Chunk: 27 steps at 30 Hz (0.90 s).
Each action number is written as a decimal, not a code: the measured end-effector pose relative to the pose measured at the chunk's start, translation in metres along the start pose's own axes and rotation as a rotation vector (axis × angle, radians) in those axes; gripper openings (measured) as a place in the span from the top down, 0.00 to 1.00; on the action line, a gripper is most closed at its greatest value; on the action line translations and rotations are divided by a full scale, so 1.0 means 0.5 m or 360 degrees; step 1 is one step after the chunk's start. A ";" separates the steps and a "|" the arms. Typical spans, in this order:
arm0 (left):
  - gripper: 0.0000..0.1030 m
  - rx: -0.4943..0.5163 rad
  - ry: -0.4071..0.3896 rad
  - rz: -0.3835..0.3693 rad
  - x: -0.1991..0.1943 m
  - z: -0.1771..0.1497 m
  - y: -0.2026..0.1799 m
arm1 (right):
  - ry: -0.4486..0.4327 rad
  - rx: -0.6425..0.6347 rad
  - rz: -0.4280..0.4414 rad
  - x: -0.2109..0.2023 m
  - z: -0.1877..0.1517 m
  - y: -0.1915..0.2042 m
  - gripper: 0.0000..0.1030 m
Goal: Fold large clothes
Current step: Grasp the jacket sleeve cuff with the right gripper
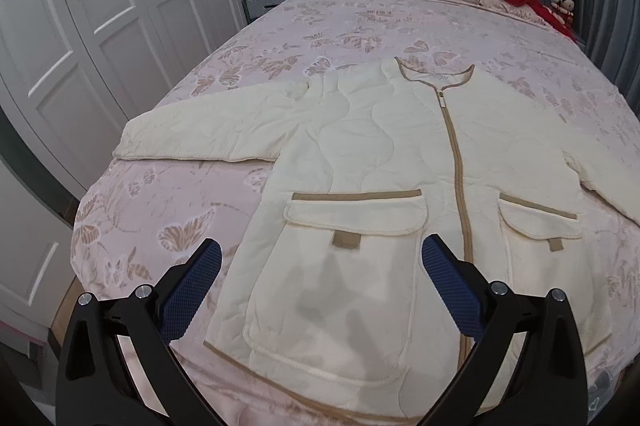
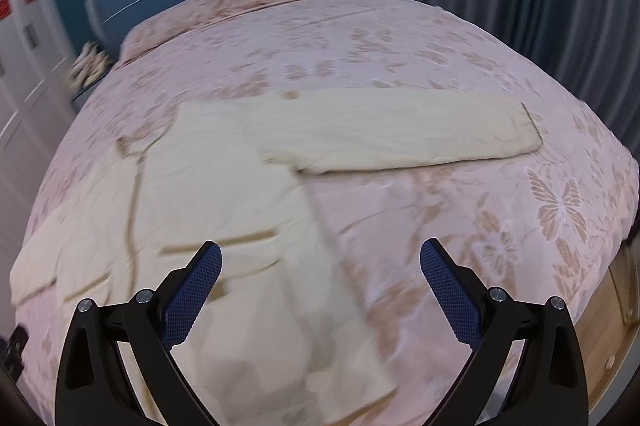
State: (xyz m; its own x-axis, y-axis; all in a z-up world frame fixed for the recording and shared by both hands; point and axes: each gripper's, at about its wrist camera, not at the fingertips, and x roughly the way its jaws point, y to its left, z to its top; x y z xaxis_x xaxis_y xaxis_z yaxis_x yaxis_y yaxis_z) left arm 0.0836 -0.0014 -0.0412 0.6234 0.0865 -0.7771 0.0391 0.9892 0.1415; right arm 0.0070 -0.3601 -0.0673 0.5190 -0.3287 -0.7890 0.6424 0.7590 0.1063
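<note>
The jacket (image 1: 380,166) is lying unfolded ahead of both tongs, left (image 1: 321,264) and right (image 2: 321,264), gaping empty, so folding is still waiting to begin.

Cream jacket (image 1: 384,162) flat on pink bedspread (image 1: 328,26), zipped, sleeves spread, left gripper (image 1: 321,258) fingers wide apart above hem

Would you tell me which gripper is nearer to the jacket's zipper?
Left. The left gripper hovers above the pocket, the zipper just beside its right finger. The right gripper hovers over the jacket's side edge, farther off.
</note>
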 end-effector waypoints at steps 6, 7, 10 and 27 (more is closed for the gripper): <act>0.05 0.0046 0.0110 0.0058 0.066 0.022 -0.030 | 0.0014 0.0316 -0.0137 0.143 0.089 -0.185 0.05; 0.05 0.0053 0.0136 0.0069 0.079 0.025 -0.035 | 0.0017 0.0363 -0.0141 0.162 0.098 -0.210 0.05; 0.05 0.0052 0.0172 0.0067 0.111 0.032 -0.044 | 0.0025 0.0515 -0.0174 0.220 0.120 -0.290 0.05; 0.05 0.0022 0.0226 0.0050 0.197 0.032 -0.066 | -0.0034 0.1084 -0.0145 0.370 0.197 -0.496 0.33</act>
State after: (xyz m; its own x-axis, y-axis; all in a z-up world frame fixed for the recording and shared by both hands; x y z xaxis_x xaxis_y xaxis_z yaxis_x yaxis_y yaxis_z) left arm 0.1565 -0.0273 -0.1125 0.5079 0.1340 -0.8509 0.0329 0.9841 0.1746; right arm -0.0009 -0.6644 -0.1801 0.4525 -0.3910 -0.8015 0.8917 0.2074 0.4023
